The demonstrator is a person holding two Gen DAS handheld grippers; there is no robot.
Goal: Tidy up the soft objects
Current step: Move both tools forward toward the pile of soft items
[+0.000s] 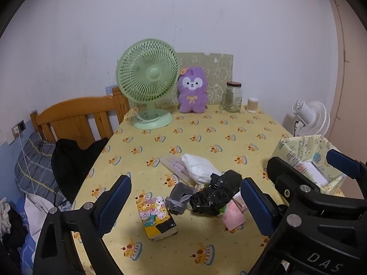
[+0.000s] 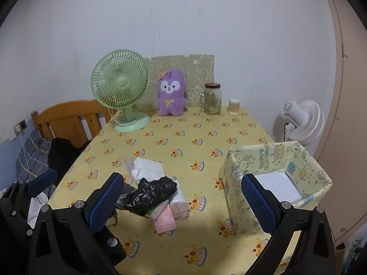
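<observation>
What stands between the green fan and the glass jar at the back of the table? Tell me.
A purple plush toy sits upright between the green fan and the glass jar, in front of a patterned board. Both wrist views show it.

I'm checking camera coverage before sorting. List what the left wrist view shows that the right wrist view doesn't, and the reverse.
Only the left wrist view shows the cartoon-printed tissue pack lying whole on the tablecloth.

Only the right wrist view shows the inside of the paper-covered box, with its white bottom.

Both share the black plastic bag, the white folded cloth, the pink packet, the green fan and the purple plush.
</observation>
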